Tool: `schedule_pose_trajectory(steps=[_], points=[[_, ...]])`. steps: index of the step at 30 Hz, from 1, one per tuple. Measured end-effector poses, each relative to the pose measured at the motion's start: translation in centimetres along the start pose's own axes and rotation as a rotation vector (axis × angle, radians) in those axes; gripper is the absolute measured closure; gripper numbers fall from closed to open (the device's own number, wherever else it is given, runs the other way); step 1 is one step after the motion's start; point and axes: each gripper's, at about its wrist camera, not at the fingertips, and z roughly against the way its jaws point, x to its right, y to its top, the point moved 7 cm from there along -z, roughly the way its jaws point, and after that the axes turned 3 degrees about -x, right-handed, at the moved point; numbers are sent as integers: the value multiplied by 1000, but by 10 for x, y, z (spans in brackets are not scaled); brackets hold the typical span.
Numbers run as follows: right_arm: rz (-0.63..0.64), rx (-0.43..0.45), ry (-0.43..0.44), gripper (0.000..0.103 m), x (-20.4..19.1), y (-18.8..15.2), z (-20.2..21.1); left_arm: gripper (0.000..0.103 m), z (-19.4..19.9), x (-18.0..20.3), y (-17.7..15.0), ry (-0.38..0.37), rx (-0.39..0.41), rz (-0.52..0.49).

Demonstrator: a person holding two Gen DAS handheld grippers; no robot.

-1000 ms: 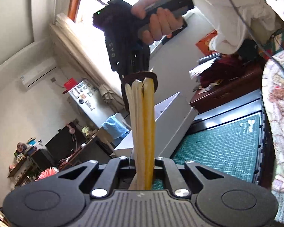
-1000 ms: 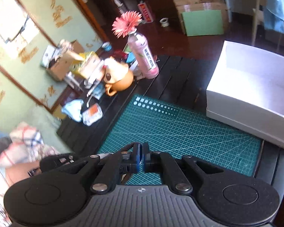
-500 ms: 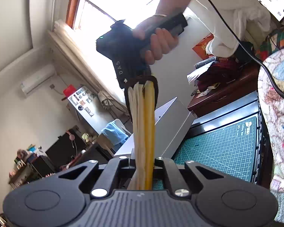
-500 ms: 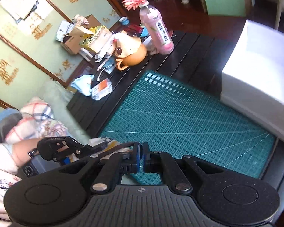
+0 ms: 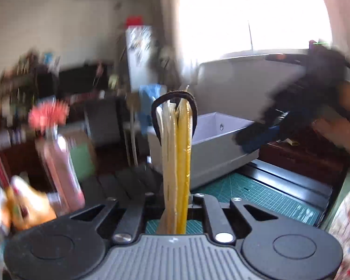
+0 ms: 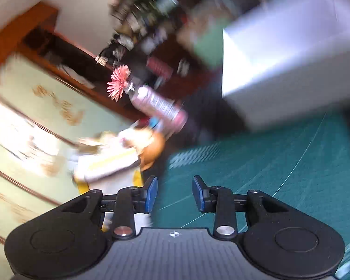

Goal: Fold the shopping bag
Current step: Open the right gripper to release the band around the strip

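My left gripper (image 5: 176, 198) is shut on the folded shopping bag (image 5: 175, 154), a flat bundle of cream and yellow layers standing up between the fingers, with its dark handle (image 5: 173, 96) looped over the top. My right gripper (image 6: 174, 193) is open and empty over the green cutting mat (image 6: 268, 163); it also shows in the left wrist view (image 5: 263, 137), blurred, to the right of the bag and apart from it. In the right wrist view the bag (image 6: 112, 170) appears white and yellow, just left of my fingers.
A white open box (image 5: 221, 144) stands on the dark table behind the mat (image 5: 268, 198); it also shows in the right wrist view (image 6: 291, 53). A pink bottle with a flower (image 6: 156, 105) and an orange teapot (image 6: 151, 149) stand at the mat's left.
My right gripper has let go of the bag's handle, opened and swung away to the right. My left gripper has turned down toward the table, still holding the bag. Both views are motion-blurred.
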Motion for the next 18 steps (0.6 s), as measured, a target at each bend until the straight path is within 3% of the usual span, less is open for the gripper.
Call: schedule_pose_trajectory(steps=[2, 5, 8, 10, 12, 18], points=[[258, 88, -133, 69, -42, -9, 6, 93, -7, -9, -2, -24, -45, 70], [546, 188, -253, 68, -95, -18, 8, 93, -7, -16, -5, -67, -76, 124], [753, 249, -379, 68, -125, -18, 1, 92, -7, -17, -7, -97, -91, 144], [845, 242, -385, 68, -138, -18, -10, 92, -8, -15, -10, -113, -101, 140], [872, 200, -336, 73, -145, -18, -19, 92, -8, -13, -12, -131, -111, 140], [943, 148, -335, 76, -150, -15, -42, 92, -9, -10, -14, -188, -117, 143]])
